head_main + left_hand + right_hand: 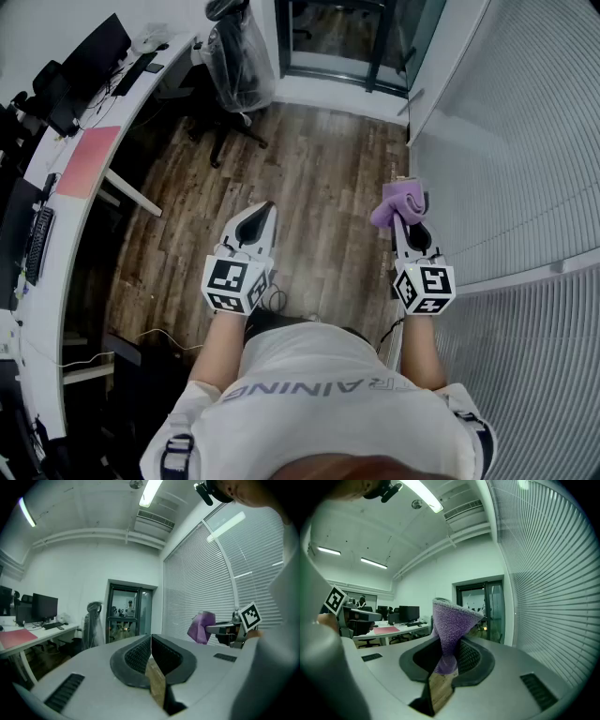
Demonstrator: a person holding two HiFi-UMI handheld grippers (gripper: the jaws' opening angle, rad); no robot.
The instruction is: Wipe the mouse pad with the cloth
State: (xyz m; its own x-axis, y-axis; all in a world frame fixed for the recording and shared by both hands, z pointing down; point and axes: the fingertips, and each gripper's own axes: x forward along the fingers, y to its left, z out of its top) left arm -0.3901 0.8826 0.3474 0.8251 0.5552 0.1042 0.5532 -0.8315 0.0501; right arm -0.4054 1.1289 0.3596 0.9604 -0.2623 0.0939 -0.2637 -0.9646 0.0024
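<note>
The cloth (449, 620) pinched in the right gripper (447, 656) was fuzzy purple terry. That gripper and the left gripper (151, 644) had smooth, matt grey plastic shells and ribbed black pads (138, 654). Beneath both lay grainy brown wood-plank flooring (319, 169).

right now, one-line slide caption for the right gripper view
Right gripper shut on the purple cloth, pink mouse pad on a desk far behind

Purple cloth (397, 201) is bunched up, pinched in the right gripper (409, 217) and fanning out above it. Pink mouse pad (89, 159) lies flat on the desk (58, 208), well apart.
</note>
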